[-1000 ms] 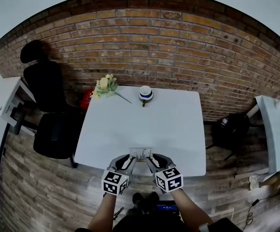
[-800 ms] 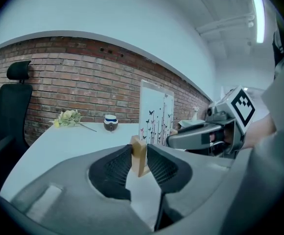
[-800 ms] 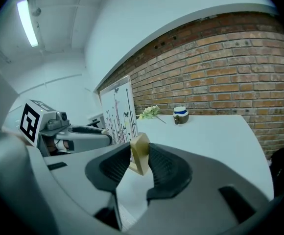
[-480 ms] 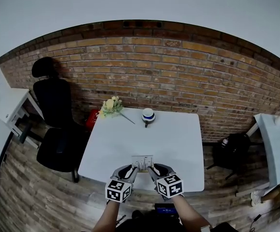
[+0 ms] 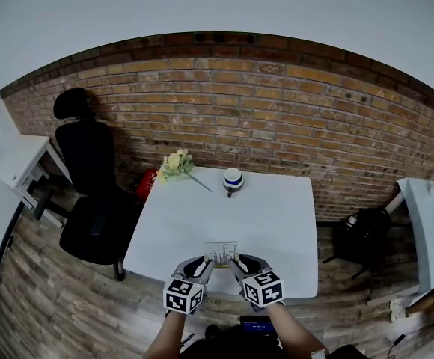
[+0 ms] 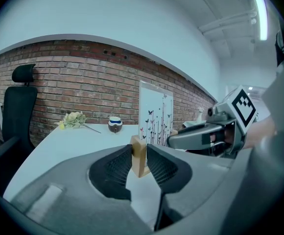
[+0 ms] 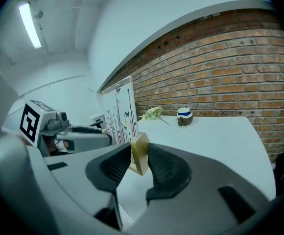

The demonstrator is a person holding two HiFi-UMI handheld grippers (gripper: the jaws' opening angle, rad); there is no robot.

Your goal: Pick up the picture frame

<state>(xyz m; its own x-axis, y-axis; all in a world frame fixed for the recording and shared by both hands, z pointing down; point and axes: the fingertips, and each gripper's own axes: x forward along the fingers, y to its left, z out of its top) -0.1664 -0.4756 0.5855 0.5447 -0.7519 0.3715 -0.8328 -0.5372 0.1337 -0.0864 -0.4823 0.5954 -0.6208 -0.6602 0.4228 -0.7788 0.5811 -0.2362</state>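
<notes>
Head view: the picture frame stands at the table's near edge. The left hand-held gripper, its jaws just closing, and the right hand-held gripper each pinch one of its wooden feet. The grasp looks made; lifting remains.

1. The left gripper points forward and slightly down, with its marker cube toward the person. Its fingers have just been closing and now press on the left wooden foot of the picture frame.
2. The right gripper sits just beside it, angled inward the same way. Its fingers clamp the right wooden foot.
3. The left forearm and right forearm, both bare, rise from the bottom of the head view and converge toward the grippers.
</notes>
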